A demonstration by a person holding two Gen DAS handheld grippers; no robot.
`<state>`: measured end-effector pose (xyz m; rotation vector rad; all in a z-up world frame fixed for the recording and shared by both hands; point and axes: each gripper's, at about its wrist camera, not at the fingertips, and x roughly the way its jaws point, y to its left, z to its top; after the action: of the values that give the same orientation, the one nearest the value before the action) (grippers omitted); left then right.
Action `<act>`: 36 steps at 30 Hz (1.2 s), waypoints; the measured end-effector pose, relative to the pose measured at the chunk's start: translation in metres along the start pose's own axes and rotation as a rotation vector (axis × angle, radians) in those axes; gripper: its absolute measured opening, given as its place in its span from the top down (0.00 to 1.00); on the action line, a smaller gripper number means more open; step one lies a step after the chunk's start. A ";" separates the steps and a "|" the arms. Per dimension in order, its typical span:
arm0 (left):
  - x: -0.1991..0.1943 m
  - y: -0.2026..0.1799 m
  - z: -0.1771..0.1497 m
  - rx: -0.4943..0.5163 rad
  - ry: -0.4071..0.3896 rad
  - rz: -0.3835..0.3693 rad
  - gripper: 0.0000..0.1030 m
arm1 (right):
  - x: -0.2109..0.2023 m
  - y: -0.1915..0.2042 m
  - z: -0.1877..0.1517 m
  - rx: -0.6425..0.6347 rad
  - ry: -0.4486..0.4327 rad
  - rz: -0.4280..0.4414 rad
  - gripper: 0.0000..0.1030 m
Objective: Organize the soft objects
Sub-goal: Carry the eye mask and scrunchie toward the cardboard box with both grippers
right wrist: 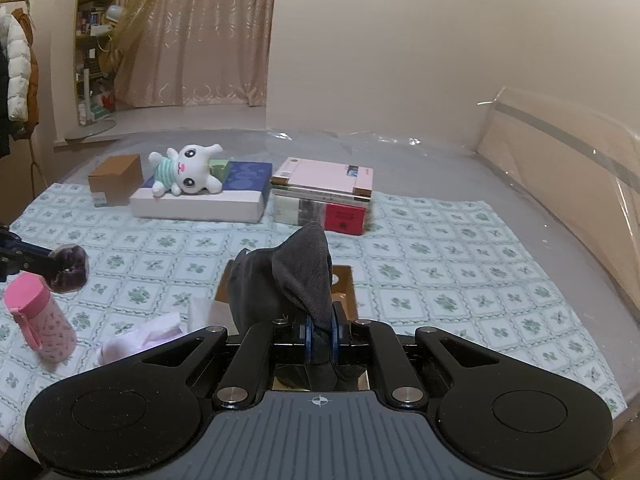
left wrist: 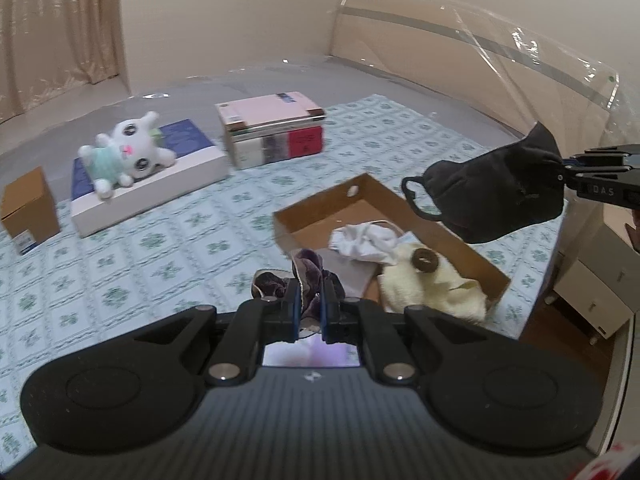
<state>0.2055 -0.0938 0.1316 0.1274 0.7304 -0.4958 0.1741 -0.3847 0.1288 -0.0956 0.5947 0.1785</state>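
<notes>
Step in hand: both grippers carry soft items toward the open cardboard box (left wrist: 384, 216) on the patterned bedspread (left wrist: 160, 240) — by the look of it, the drop-off stage.

Doing it well: bring each item fully over the box floor before letting go; the black piece hangs wide and could drape over the rim, so it likely needs lowering until its bottom edge sits inside the walls.

Left gripper (left wrist: 311, 304): jaws nearly together, clamped on a purple velvety scrunchie (left wrist: 308, 280), which bunches up just ahead of the fingertips, at the box's near edge.

Right gripper (right wrist: 320, 336): jaws nearly together, pinching a black fabric face mask (right wrist: 292, 284) by one edge; the mask stands up ahead of the fingers — the box lies just beyond and below it.

Already in the box: a white cloth (left wrist: 364, 242) and a pale yellow plush piece (left wrist: 428, 284), ahead and right of the left gripper.

Further ahead: a white plush rabbit (left wrist: 124, 152) lies on a flat box.

Left of the right gripper: a pink bottle (right wrist: 42, 320).
</notes>
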 end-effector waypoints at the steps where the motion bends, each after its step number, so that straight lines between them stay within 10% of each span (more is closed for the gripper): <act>1: 0.003 -0.004 0.001 0.004 0.001 -0.006 0.92 | -0.001 -0.002 -0.001 -0.002 0.002 -0.001 0.91; 20: 0.069 -0.046 0.017 0.078 0.069 -0.057 0.92 | 0.020 -0.022 -0.043 -0.002 0.110 0.021 0.91; 36: 0.122 -0.022 0.035 0.055 0.092 -0.050 0.92 | 0.118 -0.004 -0.028 0.075 0.121 0.157 0.91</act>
<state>0.2936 -0.1704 0.0780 0.1848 0.8115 -0.5608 0.2557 -0.3762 0.0387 0.0134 0.7296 0.3038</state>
